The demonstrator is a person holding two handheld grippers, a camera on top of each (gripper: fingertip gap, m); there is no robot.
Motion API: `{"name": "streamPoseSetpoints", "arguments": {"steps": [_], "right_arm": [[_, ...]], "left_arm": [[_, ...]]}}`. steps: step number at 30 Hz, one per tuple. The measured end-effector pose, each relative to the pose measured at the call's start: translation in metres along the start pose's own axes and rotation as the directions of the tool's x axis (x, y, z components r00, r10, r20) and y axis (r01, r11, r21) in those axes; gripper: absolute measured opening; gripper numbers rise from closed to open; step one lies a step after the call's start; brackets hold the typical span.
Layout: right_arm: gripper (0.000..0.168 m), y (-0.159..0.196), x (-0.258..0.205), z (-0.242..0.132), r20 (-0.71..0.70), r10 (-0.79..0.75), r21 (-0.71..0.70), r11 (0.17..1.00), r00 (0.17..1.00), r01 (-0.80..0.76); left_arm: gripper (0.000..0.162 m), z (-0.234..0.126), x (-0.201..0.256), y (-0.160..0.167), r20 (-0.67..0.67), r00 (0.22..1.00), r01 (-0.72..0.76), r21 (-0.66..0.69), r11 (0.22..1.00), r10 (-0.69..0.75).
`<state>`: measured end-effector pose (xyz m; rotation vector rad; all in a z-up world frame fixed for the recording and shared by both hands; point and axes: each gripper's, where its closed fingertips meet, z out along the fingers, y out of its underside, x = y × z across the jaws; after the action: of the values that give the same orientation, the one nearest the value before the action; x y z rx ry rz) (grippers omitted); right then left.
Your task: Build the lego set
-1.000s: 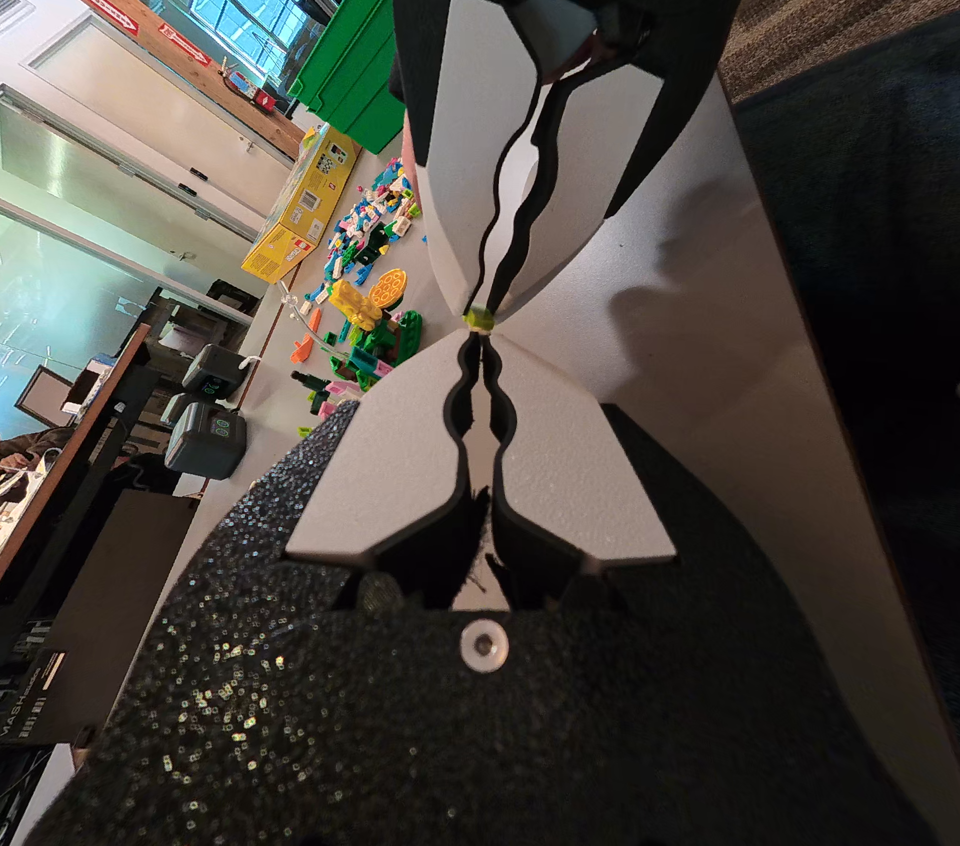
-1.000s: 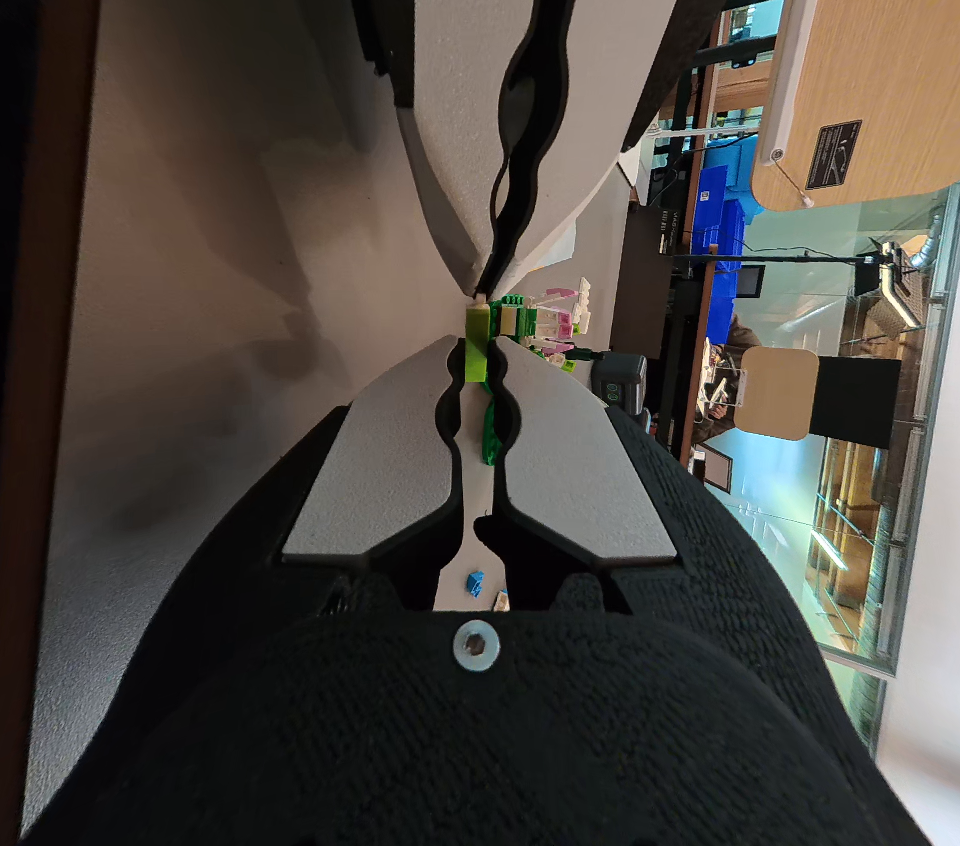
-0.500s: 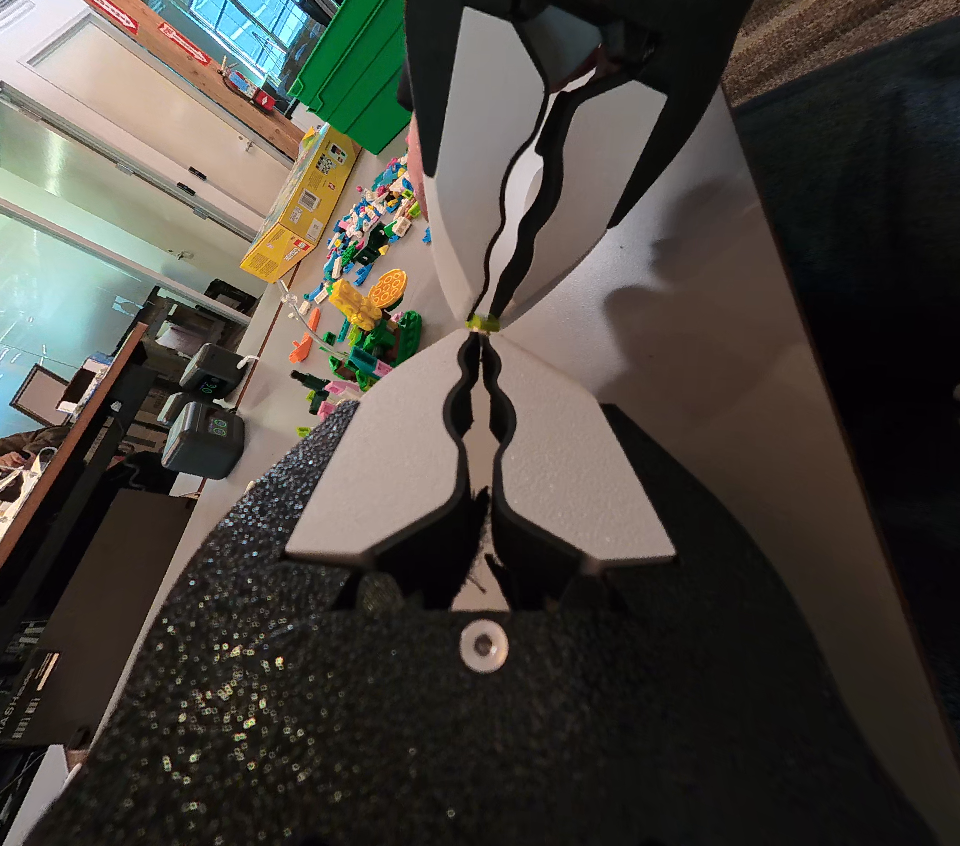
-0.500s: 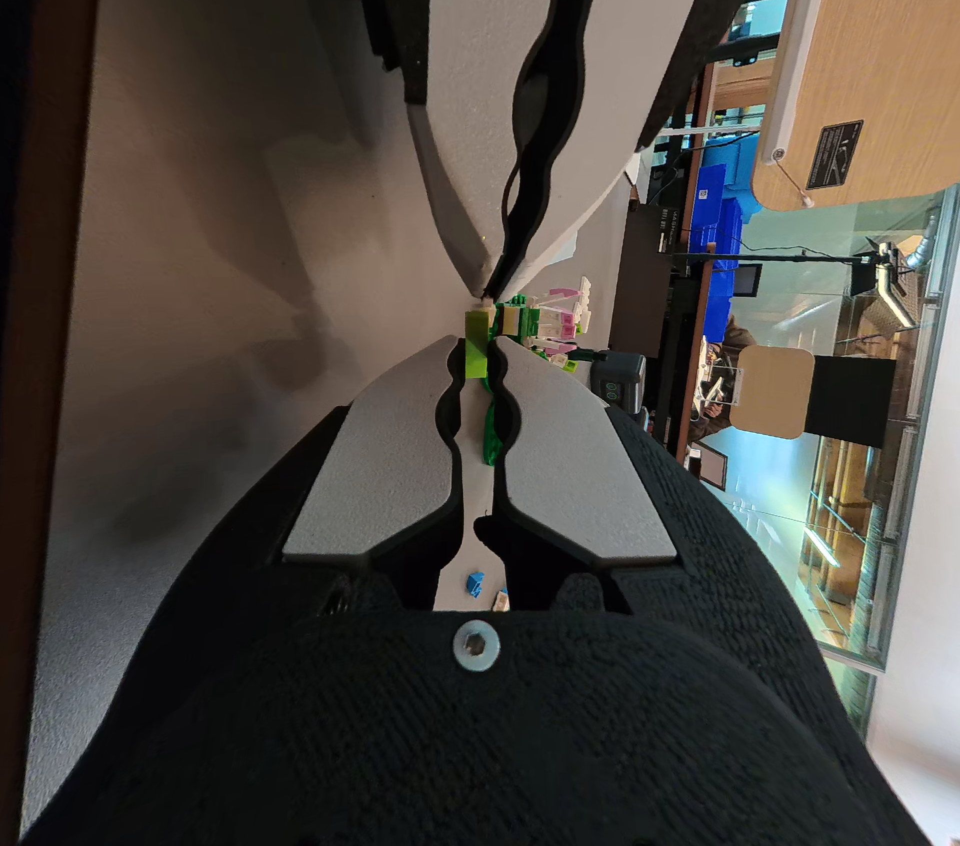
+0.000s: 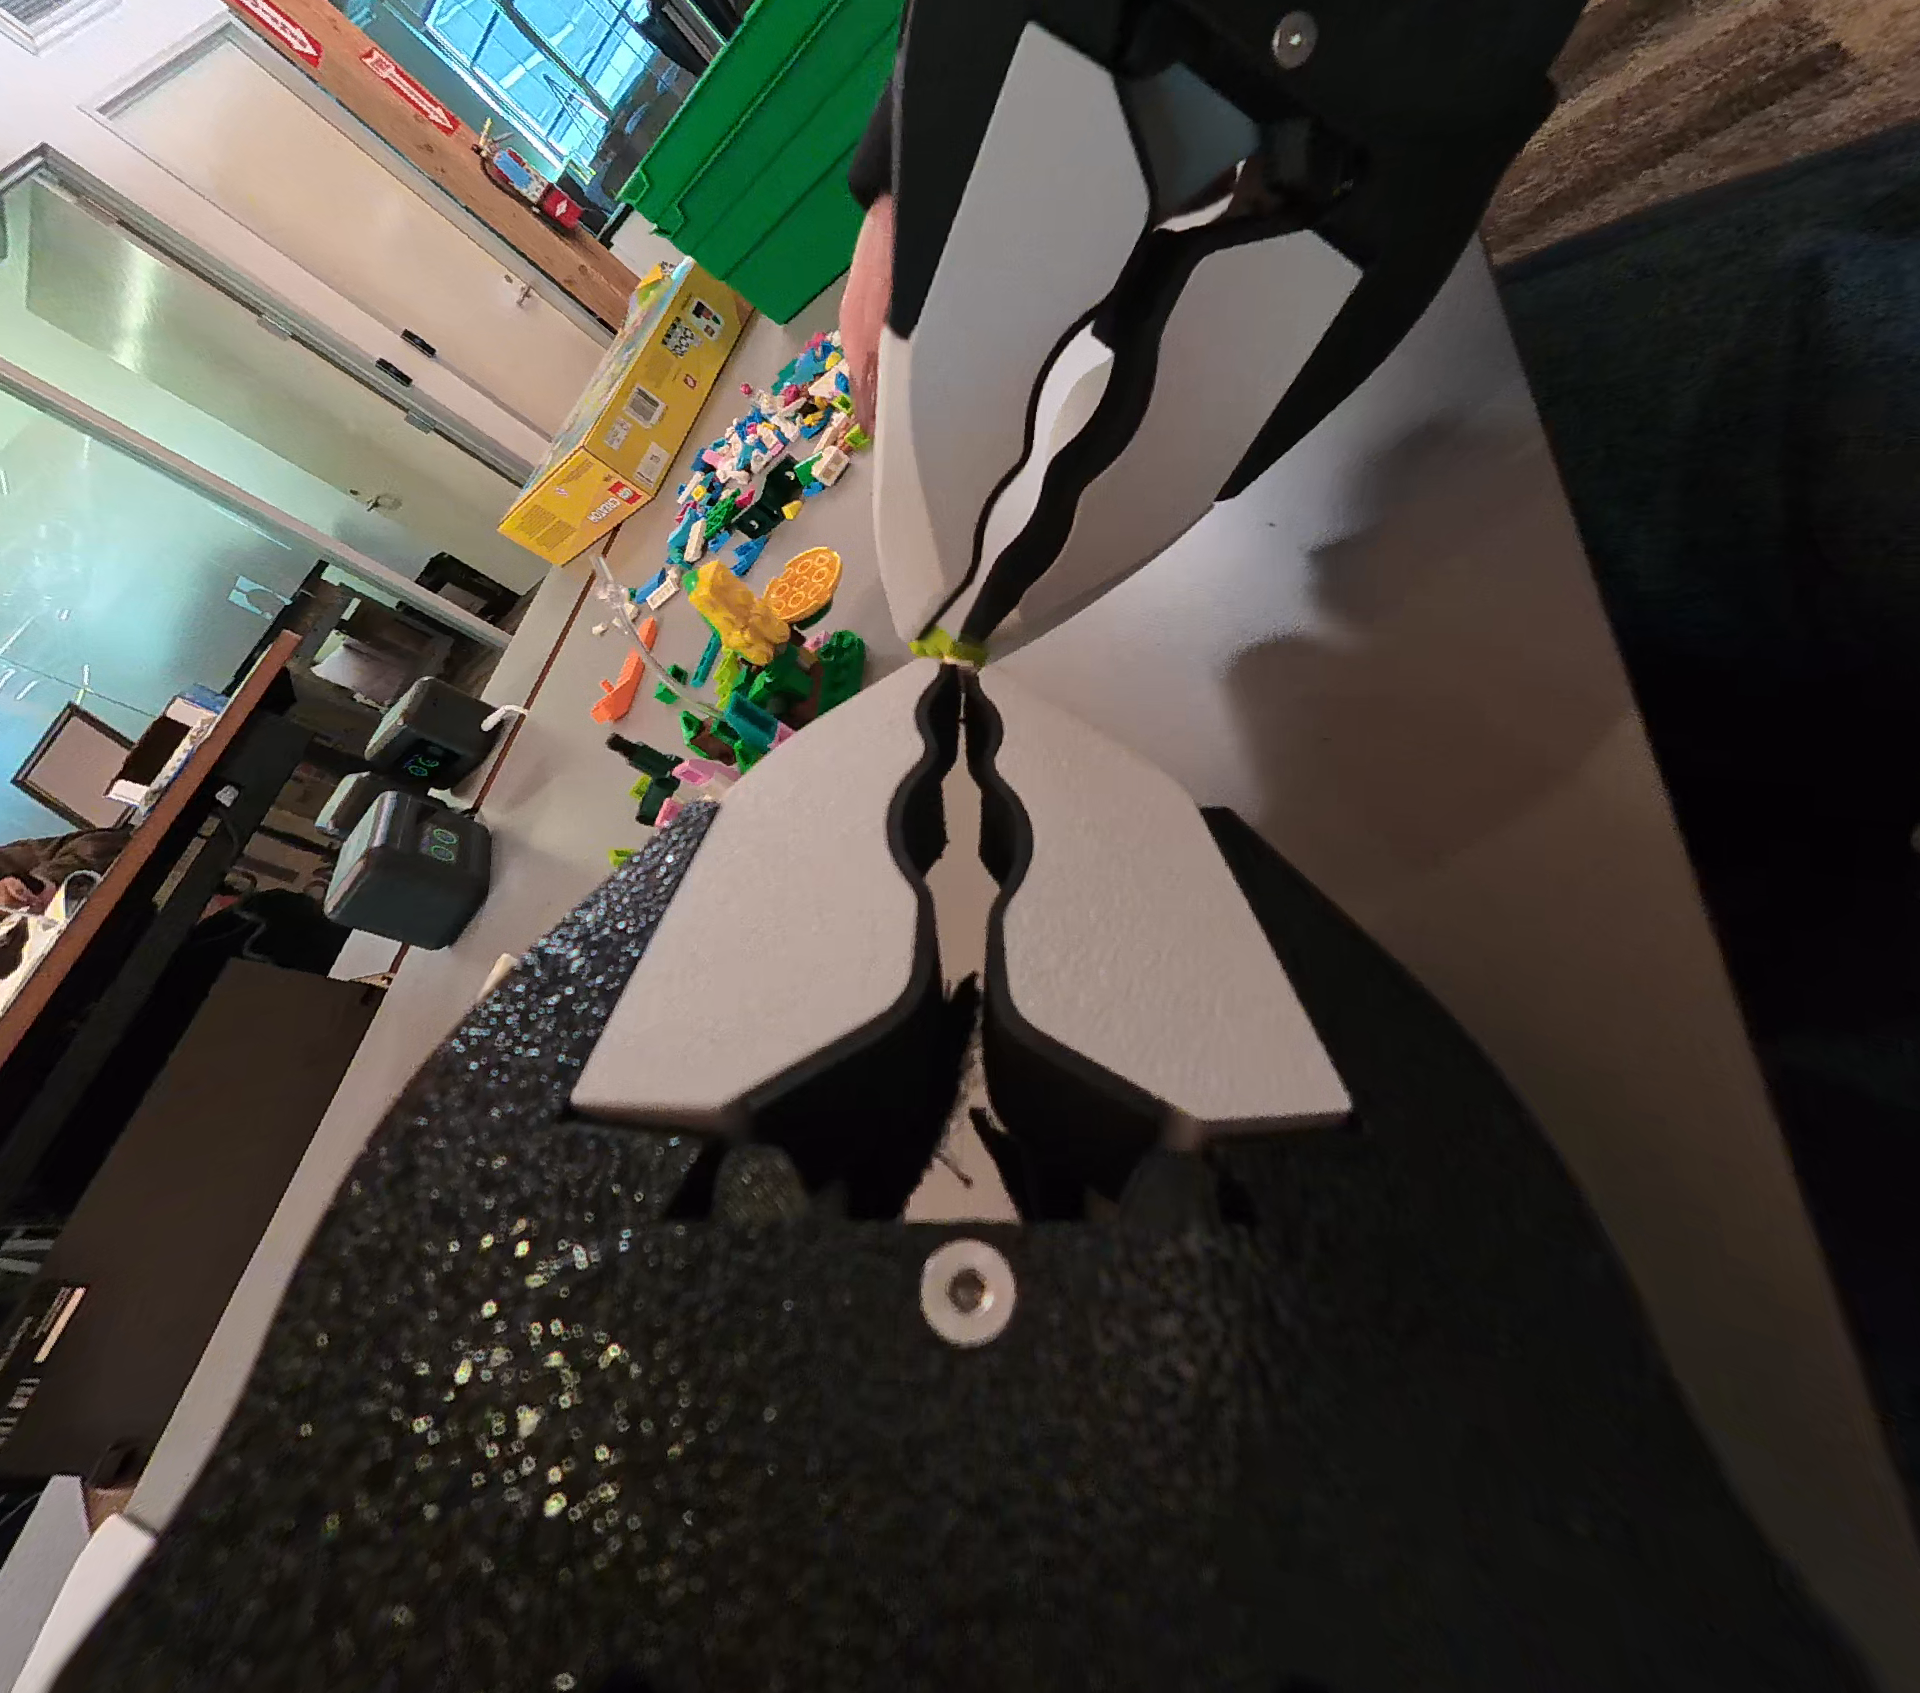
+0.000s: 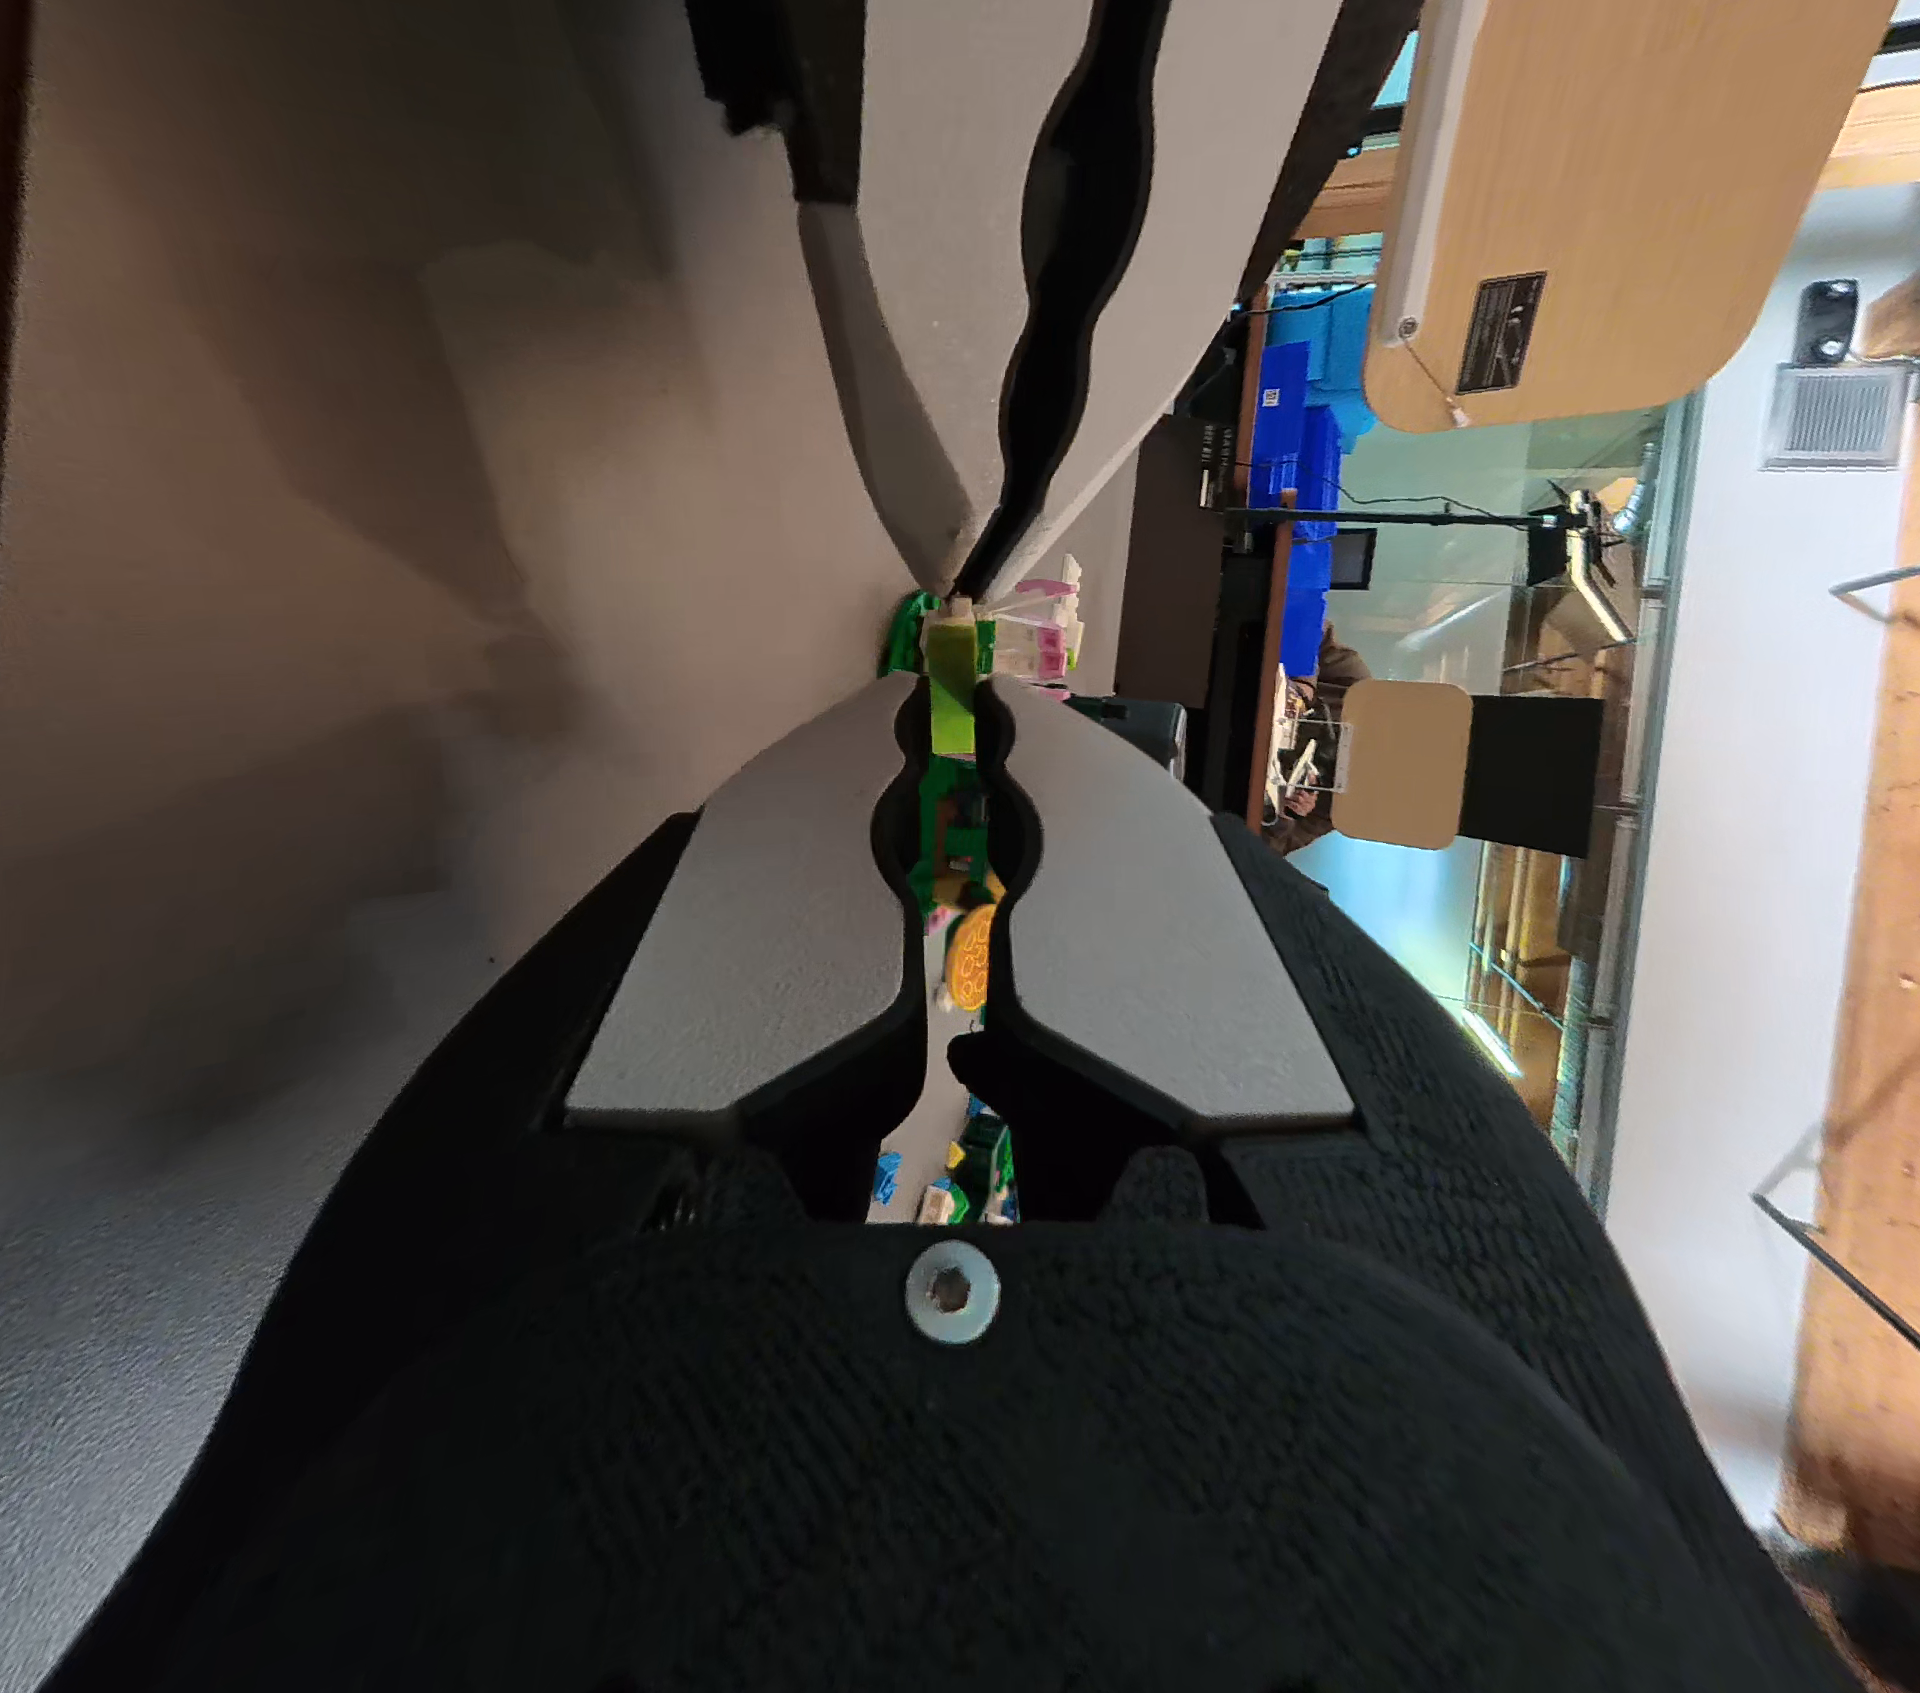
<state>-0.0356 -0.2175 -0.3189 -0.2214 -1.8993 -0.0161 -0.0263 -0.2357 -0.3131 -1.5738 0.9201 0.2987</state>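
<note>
My two grippers meet tip to tip above the grey table (image 5: 1351, 708). My right gripper (image 6: 951, 682) is shut on a lime green brick (image 6: 951, 708). In the left wrist view it comes down from the top (image 5: 951, 630) with the lime brick (image 5: 943, 646) at its tips. My left gripper (image 5: 954, 679) is shut. In the right wrist view it comes from the top (image 6: 961, 589) and pinches a small white piece (image 6: 961, 607) that touches the end of the lime brick.
A pile of loose bricks (image 5: 769, 448), a yellow box (image 5: 623, 428) and a green bin (image 5: 790, 116) lie farther along the table. A partial build with a yellow flower (image 5: 769, 635) stands nearer. Two grey devices (image 5: 410, 864) sit at the left edge. The table's edge (image 5: 1538, 500) runs close on the right. My left and right fingertips are right by each other.
Both grippers stay tip to tip with the pieces between them. They have shifted and tilted together, so more of the build shows behind the right gripper's fingers.
</note>
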Motion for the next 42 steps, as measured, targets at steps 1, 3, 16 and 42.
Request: {"name": "streamPoseSetpoints", "arguments": {"steps": [1, 3, 16, 42], "right_arm": [[0.006, 0.000, 0.000, 0.000, -0.004, 0.001, 0.000, 1.000, 1.000, -0.001], [0.007, 0.000, 0.000, 0.001, -0.003, -0.002, -0.001, 1.000, 1.000, 0.002], [0.007, -0.002, -0.008, 0.005, 0.060, -0.033, 0.016, 0.999, 0.998, 0.032], [0.010, 0.021, -0.036, 0.008, 0.392, -0.260, 0.002, 0.959, 0.883, 0.282]], "left_arm": [[0.001, 0.000, 0.000, 0.000, -0.001, 1.000, 0.004, -0.001, 1.000, -0.004], [0.001, 0.001, 0.000, 0.001, -0.001, 1.000, 0.003, -0.006, 1.000, -0.003], [0.000, 0.001, 0.006, 0.004, -0.049, 0.999, 0.006, -0.007, 1.000, -0.006], [0.001, 0.008, 0.014, 0.027, -0.114, 0.993, -0.012, -0.124, 0.992, -0.002]]}}
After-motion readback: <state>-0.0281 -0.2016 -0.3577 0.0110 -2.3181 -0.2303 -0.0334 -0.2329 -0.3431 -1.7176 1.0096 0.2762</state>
